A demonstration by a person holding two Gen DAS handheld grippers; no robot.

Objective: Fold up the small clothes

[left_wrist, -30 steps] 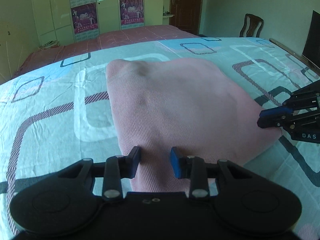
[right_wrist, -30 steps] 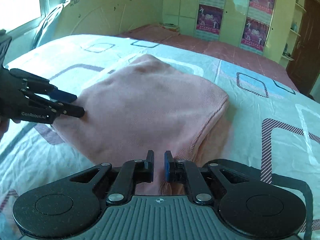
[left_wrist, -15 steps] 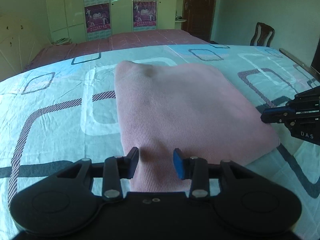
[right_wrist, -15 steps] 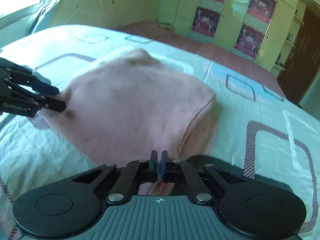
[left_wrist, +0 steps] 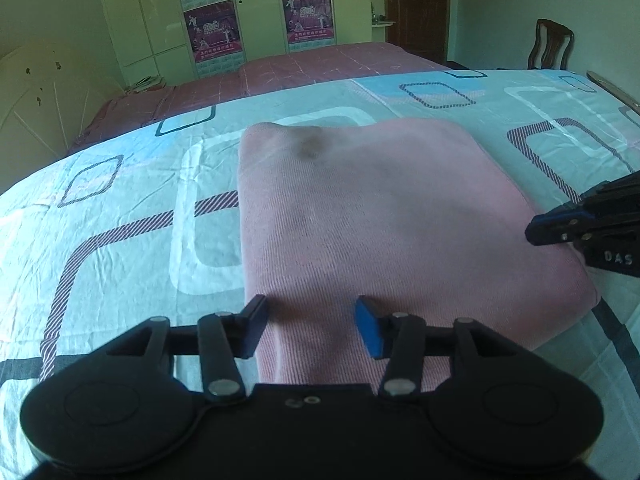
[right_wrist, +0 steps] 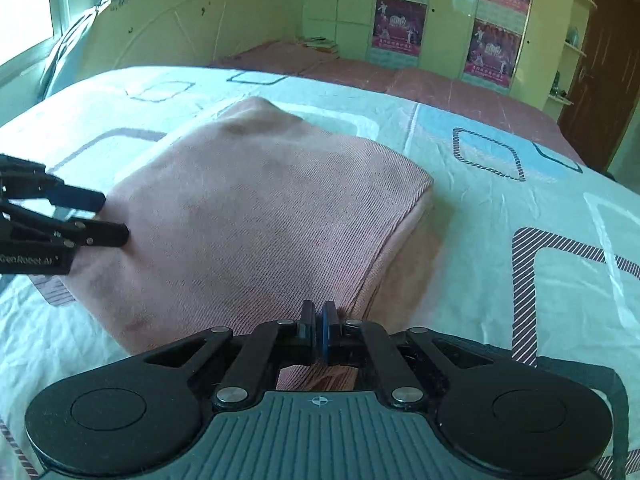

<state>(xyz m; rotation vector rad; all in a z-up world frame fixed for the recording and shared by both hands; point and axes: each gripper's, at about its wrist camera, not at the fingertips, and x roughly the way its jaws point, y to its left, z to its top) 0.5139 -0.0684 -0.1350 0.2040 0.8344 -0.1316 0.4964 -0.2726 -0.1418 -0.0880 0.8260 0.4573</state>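
Pink folded garment lying flat on patterned bedsheet, long axis running away from both tongs. Left gripper opening astride near edge, gripping nothing; right gripper pinched shut at near corner.

- left gripper: black linkage arms, silver rivets, blue pads; white "GenRobot.AI" lettering on its side.
- right gripper: same black build, ribbed grey housing with crosshair mark; "DAS" lettering on its side.

A pink ribbed garment lies folded into a thick, roughly square pad, flat on the patterned bedsheet.
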